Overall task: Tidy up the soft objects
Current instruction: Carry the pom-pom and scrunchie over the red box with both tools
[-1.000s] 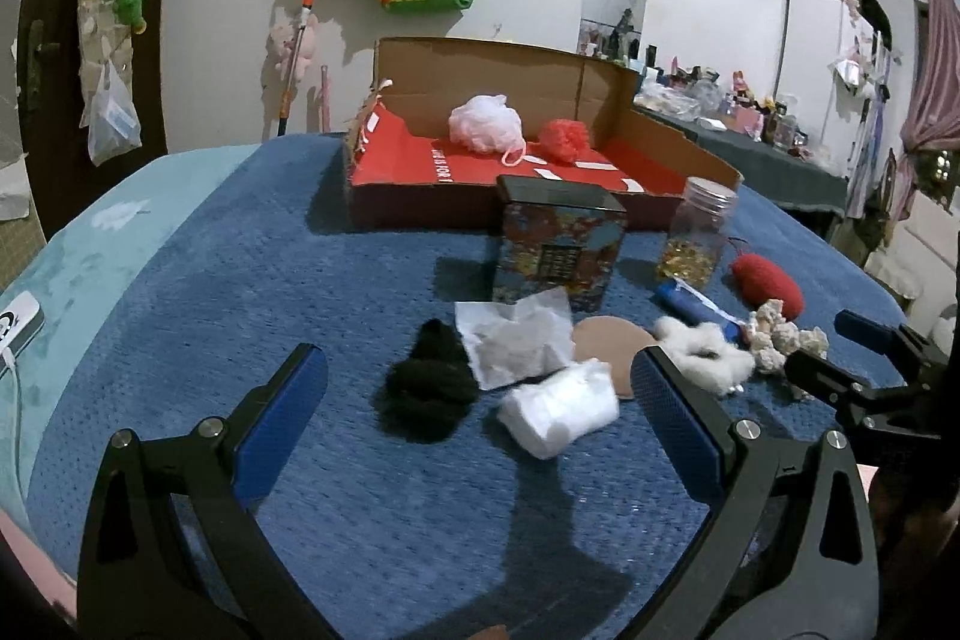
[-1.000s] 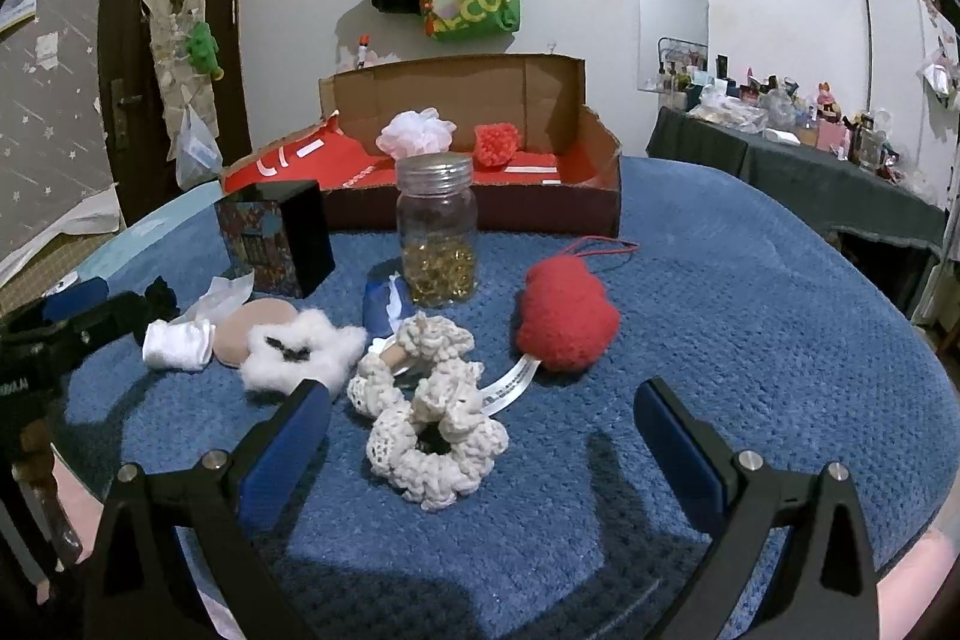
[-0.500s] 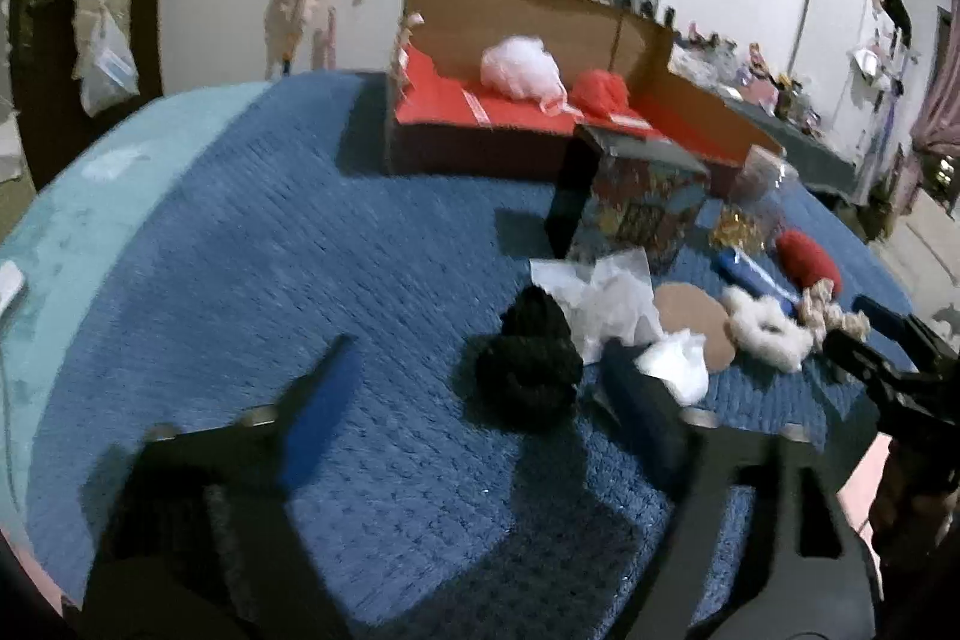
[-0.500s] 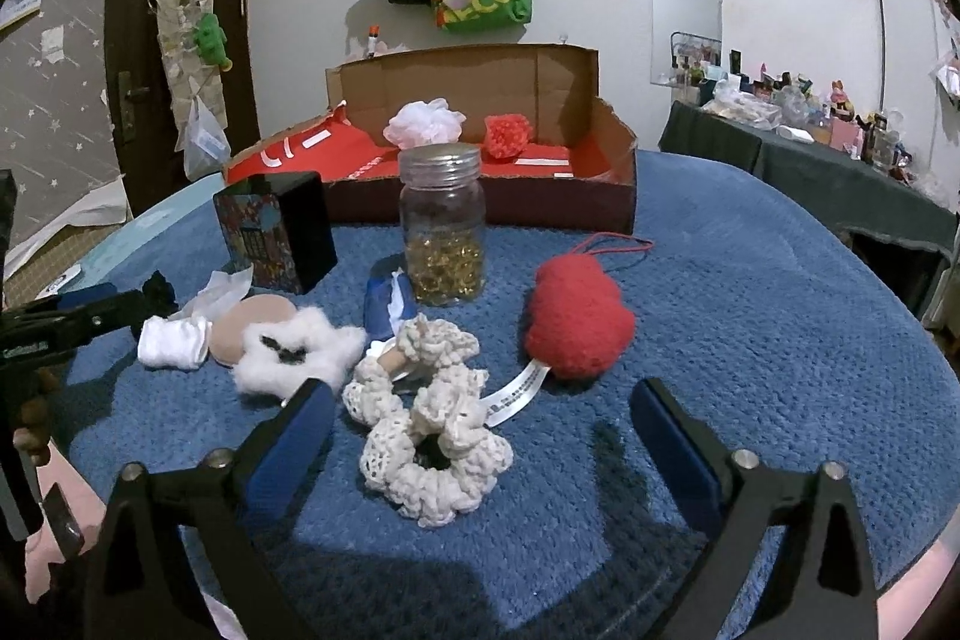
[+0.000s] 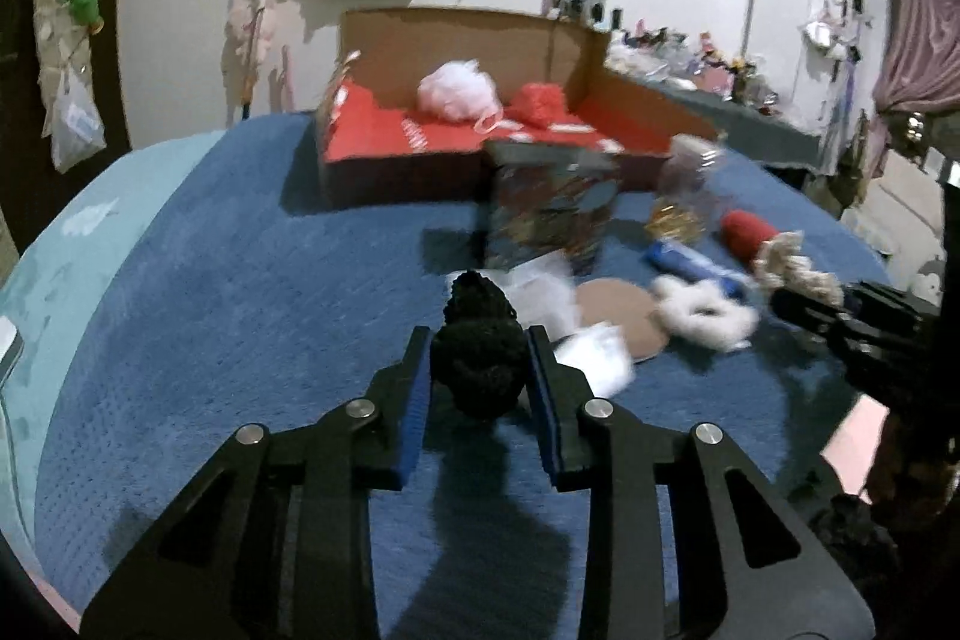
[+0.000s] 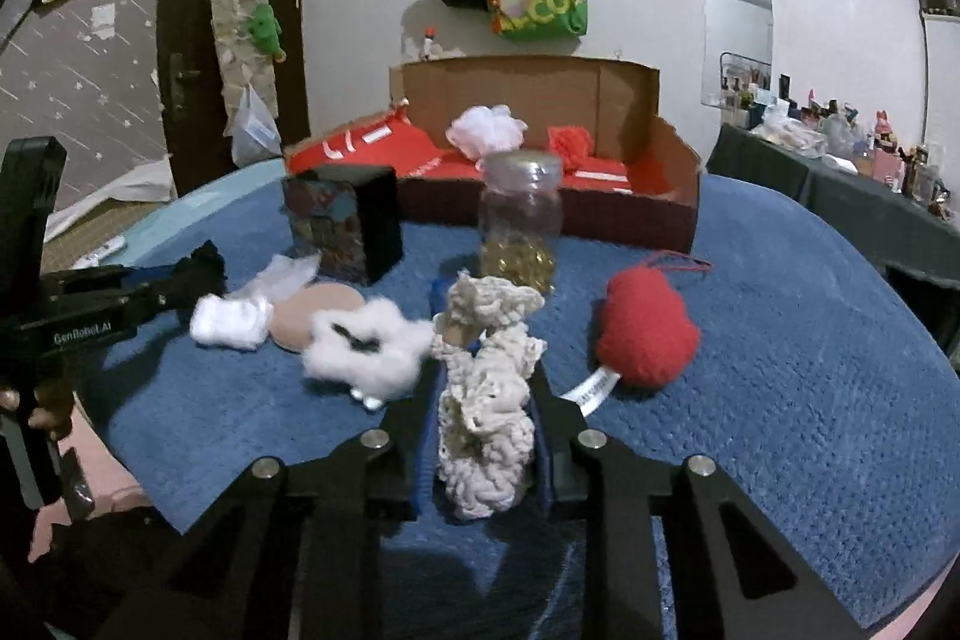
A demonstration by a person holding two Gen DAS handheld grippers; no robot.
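Both tools had closed on soft things, so the step in hand looked like the pick-up, with the carry to the box not yet begun.

In the lower middle of the left wrist view, the left tool [image 5: 480,370] was narrowed around a black fuzzy knitted lump [image 5: 479,355], its blue-lined fingers [image 5: 415,403] pressed against both sides. In the lower middle of the right wrist view, the right tool [image 6: 483,418] was likewise drawn in on a cream crocheted scrunchie [image 6: 486,400], which stood bunched up between the pads. Whether either thing was lifted clear of the blue textured cover [image 6: 780,370] I could not tell.

The open cardboard box with a red lining [image 6: 678,160], in the upper middle of both views, already held 2 soft things: 1 pale pink mesh pouf [image 6: 486,130] and 1 red-orange tuft [image 6: 570,139].

Still out on the cover were 1 red knitted ball with a tag [image 6: 648,334], 1 white fluffy scrunchie [image 6: 366,352] and 1 small white cloth wad [image 6: 231,322], plus 1 round tan pad [image 6: 312,310]. Hard things numbered 1 glass jar with gold contents [image 6: 522,232] and 1 dark patterned tin [image 6: 342,229].

The next move likely called for raising both loads over the jar and tin, then releasing them past the box's front wall.
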